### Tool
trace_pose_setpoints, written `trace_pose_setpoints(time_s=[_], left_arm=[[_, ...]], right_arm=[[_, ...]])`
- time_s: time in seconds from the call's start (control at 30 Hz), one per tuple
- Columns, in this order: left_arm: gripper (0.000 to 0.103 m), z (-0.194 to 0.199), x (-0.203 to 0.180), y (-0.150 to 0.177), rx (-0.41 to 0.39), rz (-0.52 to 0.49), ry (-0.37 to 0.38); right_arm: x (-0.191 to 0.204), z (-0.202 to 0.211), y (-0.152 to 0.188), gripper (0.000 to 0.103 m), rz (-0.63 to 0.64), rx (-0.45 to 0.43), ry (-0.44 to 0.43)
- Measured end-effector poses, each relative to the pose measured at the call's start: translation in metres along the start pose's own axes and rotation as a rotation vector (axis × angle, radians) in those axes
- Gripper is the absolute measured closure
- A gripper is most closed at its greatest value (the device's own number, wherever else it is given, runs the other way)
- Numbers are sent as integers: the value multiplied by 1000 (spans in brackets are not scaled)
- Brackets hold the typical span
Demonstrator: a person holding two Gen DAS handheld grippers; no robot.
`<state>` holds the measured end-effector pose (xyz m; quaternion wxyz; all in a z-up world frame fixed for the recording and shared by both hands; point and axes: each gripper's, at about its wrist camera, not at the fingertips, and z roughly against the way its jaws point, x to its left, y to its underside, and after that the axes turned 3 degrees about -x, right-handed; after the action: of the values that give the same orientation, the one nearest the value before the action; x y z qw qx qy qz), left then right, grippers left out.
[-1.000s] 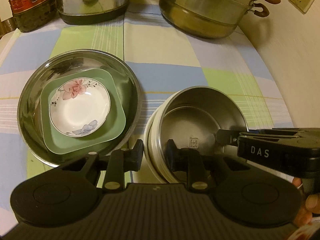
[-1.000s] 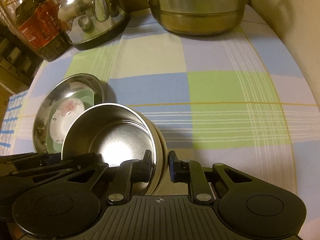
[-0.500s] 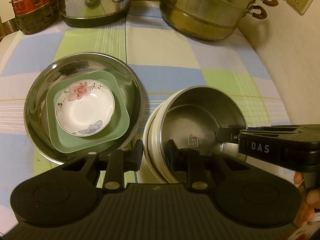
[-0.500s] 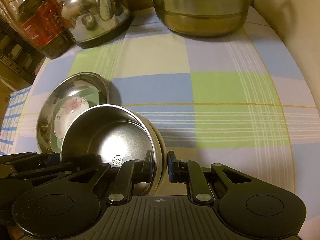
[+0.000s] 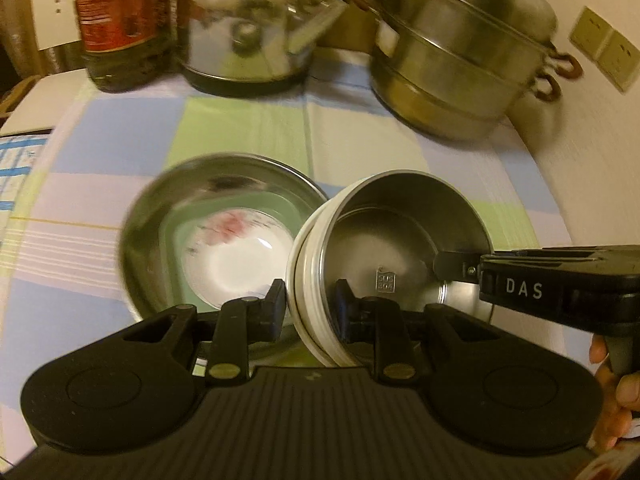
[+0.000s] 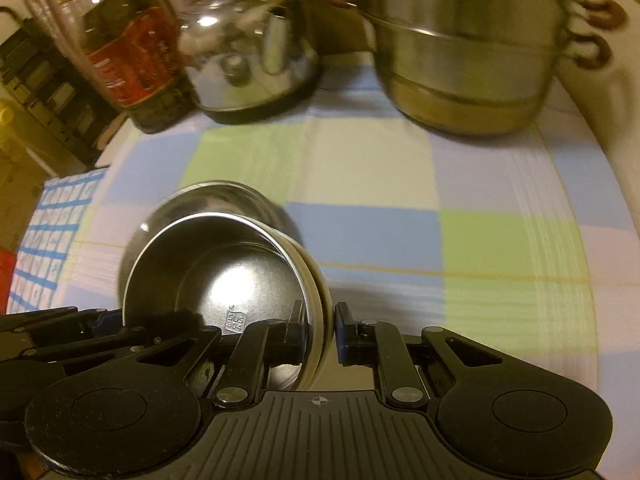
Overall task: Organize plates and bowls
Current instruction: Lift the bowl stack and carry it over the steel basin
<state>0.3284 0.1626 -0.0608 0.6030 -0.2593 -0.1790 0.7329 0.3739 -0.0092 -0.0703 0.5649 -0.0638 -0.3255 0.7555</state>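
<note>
A steel bowl with a cream outer wall hangs tilted above the checked tablecloth, held from both sides. My left gripper is shut on its left rim. My right gripper is shut on the right rim of the bowl and shows in the left wrist view as a black arm. Just left of the bowl lies a large steel plate holding a green square plate and a floral dish. The bowl overlaps the steel plate's right edge.
At the back stand a tall steel steamer pot, a kettle and an oil bottle. A wall with sockets runs along the right. A blue-checked cloth lies off the table's left edge.
Both grippers have risen with the bowl. It has left the tablecloth, tilted, and shifted left over the steel plate's right edge. The view is now blurred by motion.
</note>
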Motion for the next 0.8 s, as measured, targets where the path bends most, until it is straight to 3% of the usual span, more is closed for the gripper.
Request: trace_pose_setpoints(time_s=[0.33, 0.8], left_arm=[[80, -7, 55, -11, 1, 77, -55], [81, -40, 86, -18, 72, 105, -52]], right_arm=[[48, -37, -22, 89, 80, 10, -53], [67, -82, -32, 89, 85, 88, -34]])
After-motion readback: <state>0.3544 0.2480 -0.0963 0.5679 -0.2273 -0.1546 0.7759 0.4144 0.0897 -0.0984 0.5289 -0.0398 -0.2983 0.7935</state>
